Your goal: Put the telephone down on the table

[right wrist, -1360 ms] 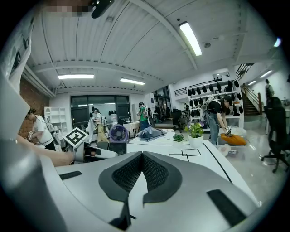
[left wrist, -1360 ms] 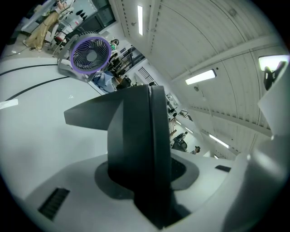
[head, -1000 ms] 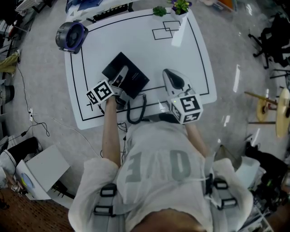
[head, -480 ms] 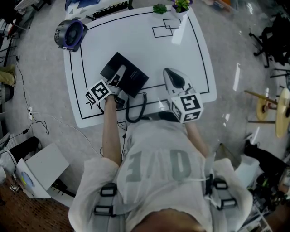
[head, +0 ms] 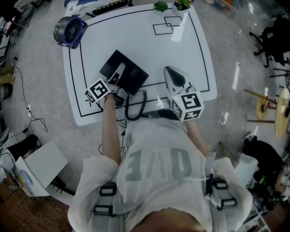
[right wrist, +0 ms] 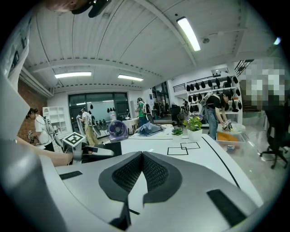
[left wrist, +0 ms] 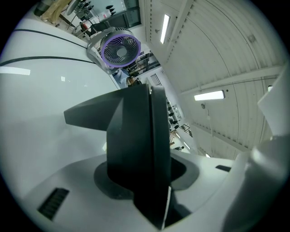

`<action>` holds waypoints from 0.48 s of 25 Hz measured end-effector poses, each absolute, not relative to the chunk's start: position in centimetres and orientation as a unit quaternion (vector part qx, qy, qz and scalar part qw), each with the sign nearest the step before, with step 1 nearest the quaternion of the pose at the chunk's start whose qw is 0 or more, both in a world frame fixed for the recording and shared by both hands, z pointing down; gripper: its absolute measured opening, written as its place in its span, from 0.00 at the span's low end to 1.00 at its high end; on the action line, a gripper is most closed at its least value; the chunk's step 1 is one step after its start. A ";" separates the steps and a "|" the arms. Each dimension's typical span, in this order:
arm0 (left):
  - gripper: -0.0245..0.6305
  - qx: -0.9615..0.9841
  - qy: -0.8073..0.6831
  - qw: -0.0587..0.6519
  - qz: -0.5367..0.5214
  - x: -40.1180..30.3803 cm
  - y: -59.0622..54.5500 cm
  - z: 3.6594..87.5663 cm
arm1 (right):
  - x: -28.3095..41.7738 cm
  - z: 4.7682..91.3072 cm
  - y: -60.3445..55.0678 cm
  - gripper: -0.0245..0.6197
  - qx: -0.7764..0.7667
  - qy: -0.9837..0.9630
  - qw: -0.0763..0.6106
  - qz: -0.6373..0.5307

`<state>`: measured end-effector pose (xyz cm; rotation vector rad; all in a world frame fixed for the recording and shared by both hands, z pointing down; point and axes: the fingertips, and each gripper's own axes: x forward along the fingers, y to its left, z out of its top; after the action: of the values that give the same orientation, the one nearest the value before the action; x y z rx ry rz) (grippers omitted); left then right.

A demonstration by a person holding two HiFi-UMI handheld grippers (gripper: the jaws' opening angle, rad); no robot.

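Observation:
The black telephone (head: 129,72) is at the near left of the white table (head: 181,54), inside the black drawn border. Its dark cord (head: 134,108) loops toward the table's front edge. My left gripper (head: 117,78) is shut on the telephone, which fills the space between the jaws in the left gripper view (left wrist: 133,136). I cannot tell whether the telephone touches the tabletop. My right gripper (head: 174,81) hovers to its right over the front of the table. It is shut and holds nothing, as the right gripper view (right wrist: 142,156) shows.
A purple fan (head: 71,31) stands at the table's far left corner. Two small potted plants (head: 171,5) stand at the far edge, next to two drawn rectangles (head: 165,25). Cables and boxes lie on the floor to the left. Other people stand at the back of the room.
The left gripper and the telephone have drifted very slightly to the left and away. The right gripper has stayed in place.

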<state>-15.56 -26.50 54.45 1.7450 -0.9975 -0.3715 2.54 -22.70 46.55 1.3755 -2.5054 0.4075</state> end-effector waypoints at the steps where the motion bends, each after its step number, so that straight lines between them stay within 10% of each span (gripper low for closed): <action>1: 0.29 0.728 -0.416 0.522 -0.157 -15.6 -26.5 54.5 | 2.5 46.6 -22.7 0.05 0.472 -0.861 0.127 0.141; 12: 0.31 0.722 -0.411 0.531 -0.167 -15.7 -26.5 54.8 | 2.4 47.0 -22.1 0.05 0.470 -0.861 0.130 0.143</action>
<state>-15.73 -26.50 54.75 1.7224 -0.9807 -0.3982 2.44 -22.14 47.01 1.3654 -2.5013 0.4158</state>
